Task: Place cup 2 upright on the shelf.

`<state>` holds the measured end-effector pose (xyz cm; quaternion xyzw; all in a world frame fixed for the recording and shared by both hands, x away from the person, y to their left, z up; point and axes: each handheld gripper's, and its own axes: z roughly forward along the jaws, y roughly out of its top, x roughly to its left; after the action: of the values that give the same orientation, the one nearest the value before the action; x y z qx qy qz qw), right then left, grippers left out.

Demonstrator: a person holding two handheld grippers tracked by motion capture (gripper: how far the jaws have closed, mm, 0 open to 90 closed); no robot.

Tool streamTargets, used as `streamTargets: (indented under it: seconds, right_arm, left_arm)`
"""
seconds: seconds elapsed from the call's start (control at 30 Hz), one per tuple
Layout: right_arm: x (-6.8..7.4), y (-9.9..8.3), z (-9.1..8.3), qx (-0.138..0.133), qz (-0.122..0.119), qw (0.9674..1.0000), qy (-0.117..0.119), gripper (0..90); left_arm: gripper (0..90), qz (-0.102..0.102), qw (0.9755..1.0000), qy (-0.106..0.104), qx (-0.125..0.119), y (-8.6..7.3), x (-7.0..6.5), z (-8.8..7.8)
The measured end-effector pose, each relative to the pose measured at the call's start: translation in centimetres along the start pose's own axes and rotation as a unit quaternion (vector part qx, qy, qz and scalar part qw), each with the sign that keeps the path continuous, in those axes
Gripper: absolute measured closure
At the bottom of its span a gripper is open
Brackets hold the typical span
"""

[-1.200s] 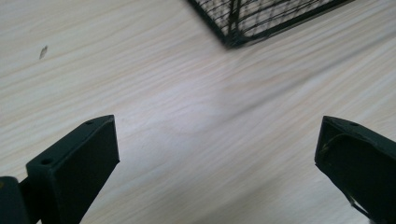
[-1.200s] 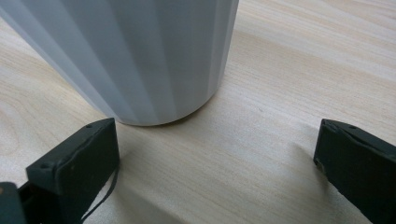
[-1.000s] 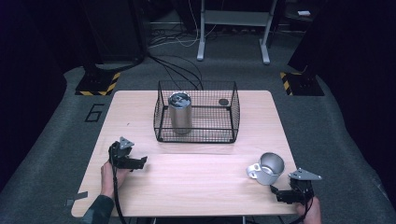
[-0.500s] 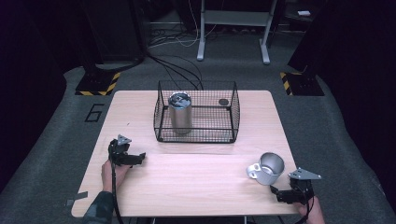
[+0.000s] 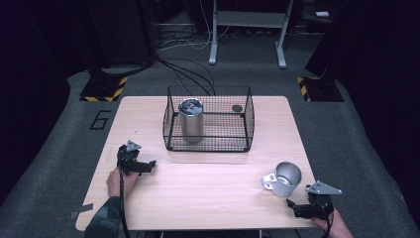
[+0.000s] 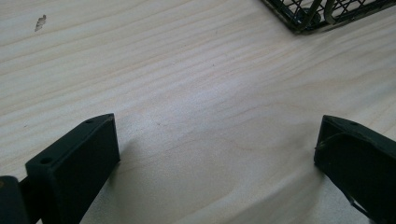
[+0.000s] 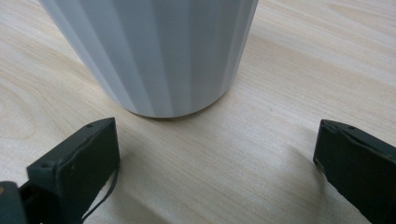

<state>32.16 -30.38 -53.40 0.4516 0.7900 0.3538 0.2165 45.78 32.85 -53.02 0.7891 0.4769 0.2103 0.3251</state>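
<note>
nothing moved: steel tumbler (image 5: 191, 120) upright inside wire basket (image 5: 208, 144), mug (image 5: 283, 178) outside.

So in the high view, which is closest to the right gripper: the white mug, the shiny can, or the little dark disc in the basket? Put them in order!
From the right gripper:
1. White mug, just ahead on the table.
2. Little dark disc, in the basket's far right part.
3. Shiny can, at the basket's left.

Mug (image 7: 154, 51) top beyond frame edge
</note>
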Motion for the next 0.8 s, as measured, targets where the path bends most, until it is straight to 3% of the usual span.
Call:
streamTargets:
  seconds: [0.43, 0.57, 0.63, 0.67, 0.7, 0.8]
  right_arm:
    - [0.0, 0.3, -0.1, 0.028, 0.024, 0.9993, -0.011, 0.0]
    - [0.2, 0.5, -0.3, 0.028, 0.014, 0.9990, -0.030, 0.0]
    - [0.2, 0.7, -0.4, 0.044, 0.008, 0.9984, -0.034, 0.0]
    - [0.4, 1.0, -0.9, 0.051, 0.025, 0.9979, -0.031, 0.0]
    - [0.4, 1.0, -0.9, 0.051, 0.025, 0.9979, -0.031, 0.0]
    - [0.7, 1.5, -1.8, 0.032, 0.053, 0.9979, -0.020, 0.0]
  left_arm:
    - [0.0, 0.000, 1.0000, -0.003, 0.005, 0.0, 0.0, -0.1]
    - [0.0, 0.001, 1.0000, -0.003, 0.007, 0.0, 0.0, -0.1]
    - [0.0, -0.001, 1.0000, 0.000, 0.000, 0.0, 0.0, 0.0]
    - [0.0, -0.001, 1.0000, 0.001, 0.000, 0.0, 0.0, 0.0]
    - [0.0, -0.002, 1.0000, 0.001, 0.000, 0.0, 0.0, 0.0]
    - [0.0, -0.002, 1.0000, 0.000, -0.001, 0.0, 0.0, 0.0]
